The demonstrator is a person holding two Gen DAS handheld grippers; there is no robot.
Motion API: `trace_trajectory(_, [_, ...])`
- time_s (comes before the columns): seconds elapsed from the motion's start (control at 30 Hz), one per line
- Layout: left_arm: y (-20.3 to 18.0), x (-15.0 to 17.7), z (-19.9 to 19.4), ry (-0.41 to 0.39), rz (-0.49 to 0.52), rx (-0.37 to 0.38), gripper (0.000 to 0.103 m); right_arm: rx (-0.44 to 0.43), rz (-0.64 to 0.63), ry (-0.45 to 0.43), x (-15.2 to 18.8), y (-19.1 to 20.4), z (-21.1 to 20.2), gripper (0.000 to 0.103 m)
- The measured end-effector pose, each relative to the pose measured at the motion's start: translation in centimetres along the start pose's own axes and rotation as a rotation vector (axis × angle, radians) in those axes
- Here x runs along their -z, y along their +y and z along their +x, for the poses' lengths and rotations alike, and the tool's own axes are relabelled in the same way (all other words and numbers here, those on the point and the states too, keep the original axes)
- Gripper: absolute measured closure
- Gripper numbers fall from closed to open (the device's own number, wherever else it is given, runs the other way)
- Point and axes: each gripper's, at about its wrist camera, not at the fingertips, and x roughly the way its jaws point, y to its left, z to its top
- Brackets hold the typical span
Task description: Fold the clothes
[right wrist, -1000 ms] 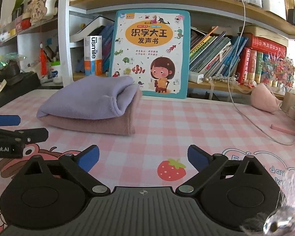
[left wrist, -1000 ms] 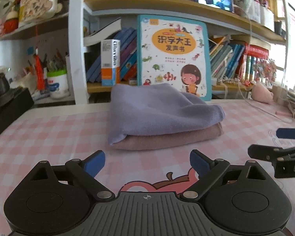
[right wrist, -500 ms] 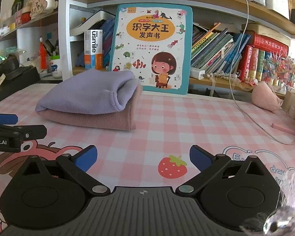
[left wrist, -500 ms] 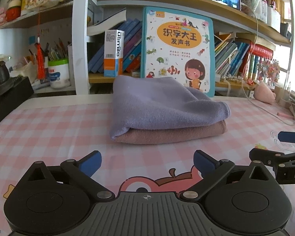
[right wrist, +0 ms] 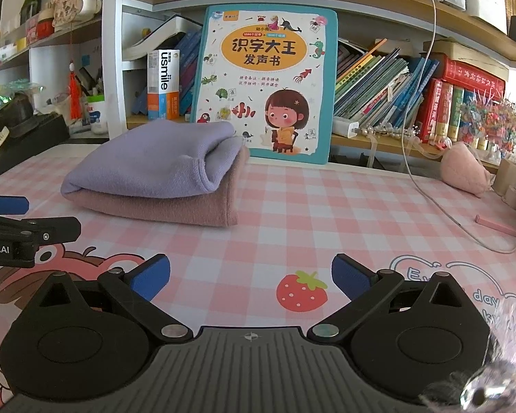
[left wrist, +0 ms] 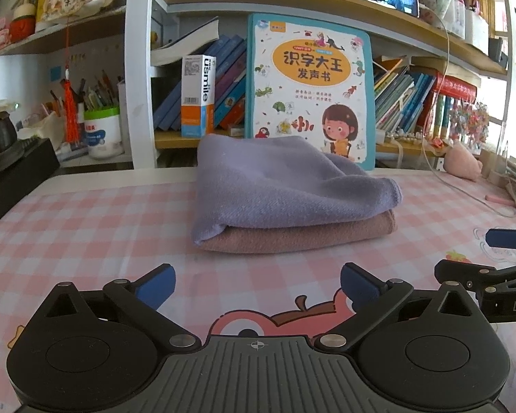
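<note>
The left gripper (left wrist: 256, 284) is wide open with nothing in it, and so is the right gripper (right wrist: 251, 277). Each has two blue fingertips (left wrist: 156, 284), so that makes four in all. Both hang low over the pink checked table mat (left wrist: 86, 227), side by side, and neither one touches any cloth. Just ahead of the left gripper sit two folded cloths in one neat pile. From the right gripper the pile is ahead and off to the left. The purple cloth (left wrist: 278, 189) lies on top of the pink cloth (left wrist: 292, 235), and the two touch all along. I think they are stacked like this because both are already folded, so the folding job looks about done. The grippers likely stay back and open because there is nothing left to hold. No other loose cloth shows on the mat. Behind the pile one big children's book (left wrist: 309, 91) stands up and leans on the shelf, maybe so its cover can be seen. One white box (left wrist: 199, 94) stands on the shelf beside it. One strawberry picture (right wrist: 301, 290) is on the mat, right in front of the right gripper.
</note>
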Motion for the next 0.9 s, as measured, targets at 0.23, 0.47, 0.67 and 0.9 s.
trace_trajectory(0.23, [-0.02, 0.01, -0.02, 0.002, 0.003, -0.004, 0.000, -0.001, -0.002, 0.001, 0.03, 0.04, 0.01, 0.002])
trace_trajectory(0.47, [-0.08, -0.02, 0.01, 0.004, 0.005, -0.008, 0.000, -0.001, -0.003, 0.001, 0.04, 0.02, 0.05, 0.002])
trace_trajectory(0.67, [-0.09, 0.02, 0.02, 0.007, 0.004, -0.010, 0.000, -0.001, -0.002, 0.000, 0.02, -0.01, 0.05, 0.002])
trace_trajectory(0.9, [-0.19, 0.06, 0.05, 0.005, 0.011, -0.013, 0.000, 0.000, -0.001, 0.001, 0.02, 0.02, 0.01, 0.002])
